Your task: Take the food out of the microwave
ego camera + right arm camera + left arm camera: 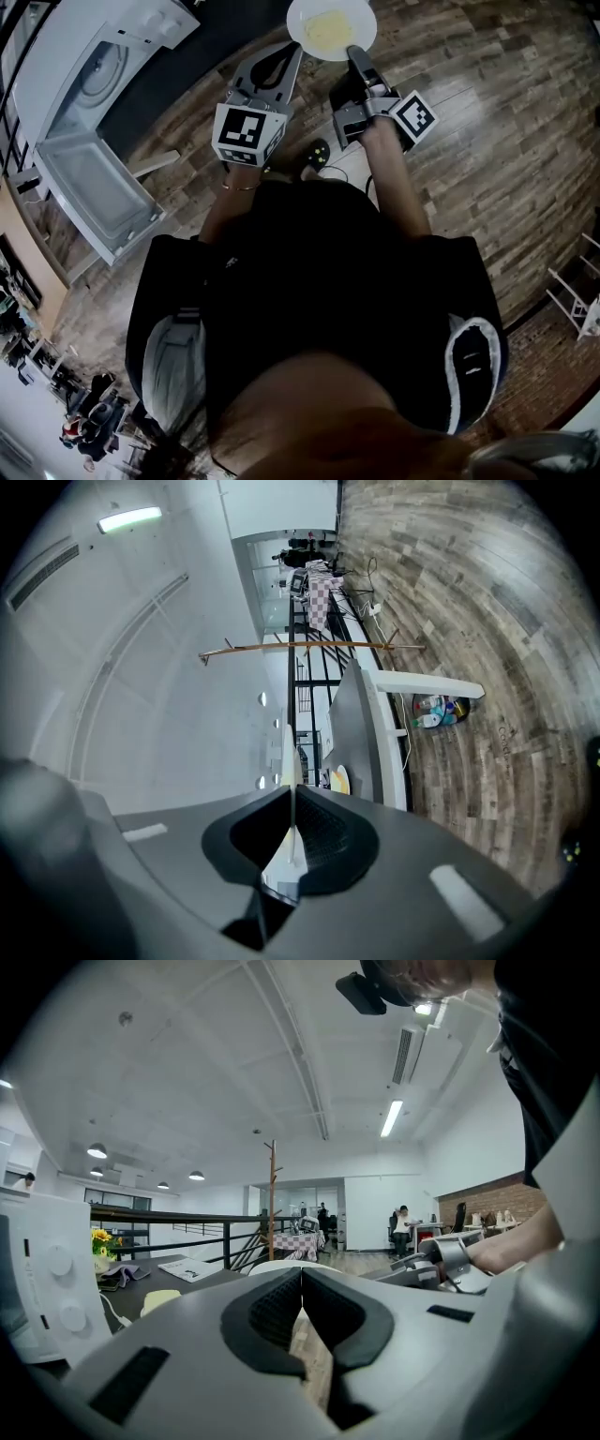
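Head view first, said Tom. Where was the food [328,28]?

It sat on a white plate [296,21], said Mia. The plate was out of the microwave [94,80]. It was up in the air over the wood floor [469,141], in front of the person. The microwave stood well off to the left with its door open.

What held the plate?

The right claw [354,52] did. It was turned on its side, and its two jaws were pinching the thin rim of the plate. The right gripper view showed the white edge squeezed between them.

And the left claw [289,52]?

Its jaws were pressed together with nothing in them. Its tip was right at the other side of the rim. I could not tell if it touched the plate or propped it from below.

How would the plate feel to carry?

I think it was hard and stiff, and it would break if it fell. The rim looked smooth, so it could slip. The food looked soft and yellow, and it could slide if the plate tipped. So I would keep the plate flat, hold the rim tight, and give it a prop on the far side.
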A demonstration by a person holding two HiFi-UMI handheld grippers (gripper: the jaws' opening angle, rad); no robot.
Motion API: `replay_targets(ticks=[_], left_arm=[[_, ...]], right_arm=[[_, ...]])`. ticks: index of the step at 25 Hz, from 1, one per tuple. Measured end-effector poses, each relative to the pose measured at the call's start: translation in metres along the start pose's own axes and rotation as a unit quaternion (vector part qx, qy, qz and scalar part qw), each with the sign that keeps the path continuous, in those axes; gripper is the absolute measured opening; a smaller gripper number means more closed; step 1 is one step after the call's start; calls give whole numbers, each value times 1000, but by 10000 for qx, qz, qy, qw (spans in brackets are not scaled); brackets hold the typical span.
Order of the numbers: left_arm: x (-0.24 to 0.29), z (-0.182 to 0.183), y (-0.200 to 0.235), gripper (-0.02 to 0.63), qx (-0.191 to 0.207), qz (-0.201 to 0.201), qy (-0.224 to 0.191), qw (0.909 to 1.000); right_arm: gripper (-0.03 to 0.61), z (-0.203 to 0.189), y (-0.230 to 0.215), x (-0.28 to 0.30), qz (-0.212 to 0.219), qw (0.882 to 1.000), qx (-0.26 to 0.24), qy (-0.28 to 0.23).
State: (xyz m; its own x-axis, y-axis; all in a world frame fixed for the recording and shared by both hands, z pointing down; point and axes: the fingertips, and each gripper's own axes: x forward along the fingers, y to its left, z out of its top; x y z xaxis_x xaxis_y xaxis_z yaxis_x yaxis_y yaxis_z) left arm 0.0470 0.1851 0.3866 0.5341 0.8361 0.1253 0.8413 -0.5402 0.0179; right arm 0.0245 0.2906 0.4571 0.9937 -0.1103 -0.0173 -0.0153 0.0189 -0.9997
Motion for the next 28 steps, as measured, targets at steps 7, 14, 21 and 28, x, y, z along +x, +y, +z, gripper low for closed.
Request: replay_targets(ticks=[7, 14, 21, 28], left_arm=[[8, 2, -2, 8, 38, -17, 22, 10000], [31, 15, -7, 8, 49, -189, -74, 9998], [48, 16, 1, 8, 21, -256, 13, 9997], [62, 19, 19, 8, 11, -358, 12, 9994]], right_arm=[[12, 11, -2, -5, 37, 9997, 176, -133], [12, 27, 3, -2, 50, 9996, 146, -220], [12, 40, 5, 11, 45, 9993, 183, -318], [12, 37, 2, 30, 11, 9992, 154, -357]])
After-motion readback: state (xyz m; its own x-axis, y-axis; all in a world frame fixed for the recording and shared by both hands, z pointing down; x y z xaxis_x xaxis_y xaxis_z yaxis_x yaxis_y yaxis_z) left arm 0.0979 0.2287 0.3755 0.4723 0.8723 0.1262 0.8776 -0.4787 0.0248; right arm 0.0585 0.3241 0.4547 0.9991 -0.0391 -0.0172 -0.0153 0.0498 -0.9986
